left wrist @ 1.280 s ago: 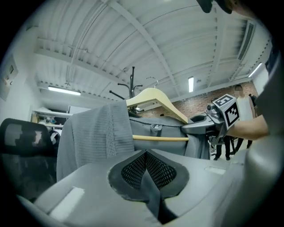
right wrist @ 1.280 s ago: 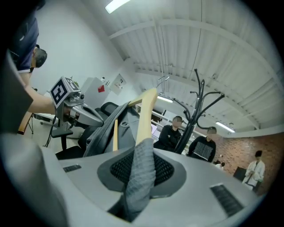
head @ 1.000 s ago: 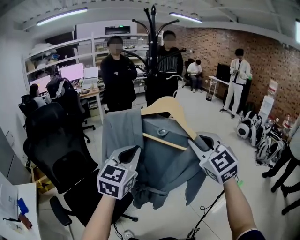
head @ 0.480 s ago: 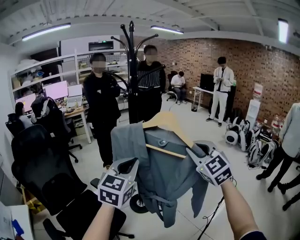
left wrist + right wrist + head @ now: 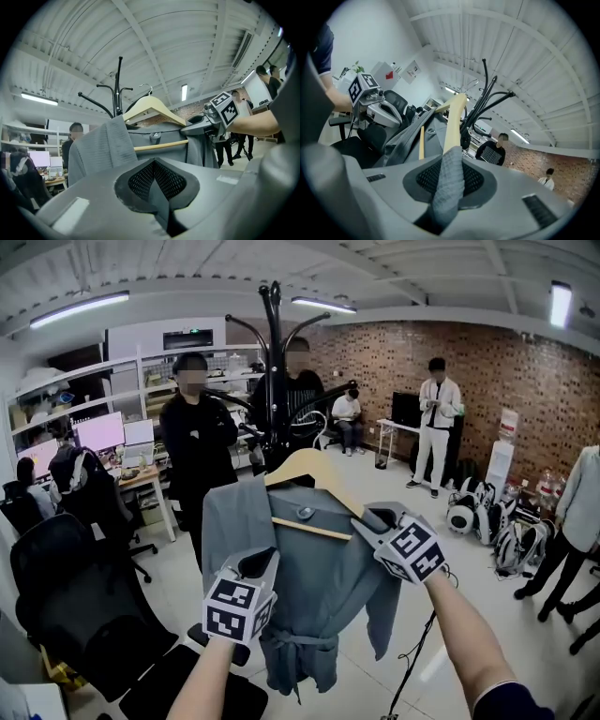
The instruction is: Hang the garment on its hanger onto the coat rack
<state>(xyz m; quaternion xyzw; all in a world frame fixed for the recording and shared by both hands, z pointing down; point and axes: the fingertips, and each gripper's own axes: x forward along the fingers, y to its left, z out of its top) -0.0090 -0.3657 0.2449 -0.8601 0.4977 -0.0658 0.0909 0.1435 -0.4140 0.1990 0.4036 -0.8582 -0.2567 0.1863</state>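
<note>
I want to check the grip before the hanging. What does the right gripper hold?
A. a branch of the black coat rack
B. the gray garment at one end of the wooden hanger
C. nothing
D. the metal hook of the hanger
B: in the right gripper view, the right gripper has its jaws closed on the gray garment, where it covers the end of the wooden hanger.

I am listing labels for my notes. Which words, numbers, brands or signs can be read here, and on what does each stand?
No text can be read for certain.
Sign by the brick wall: print too small to read.
Dark panel above the shelves: blurred, unreadable.
Papers on the white wall: too small to read.
Cube of the left gripper, cube of the right gripper: black square patterns only, no words.
</note>
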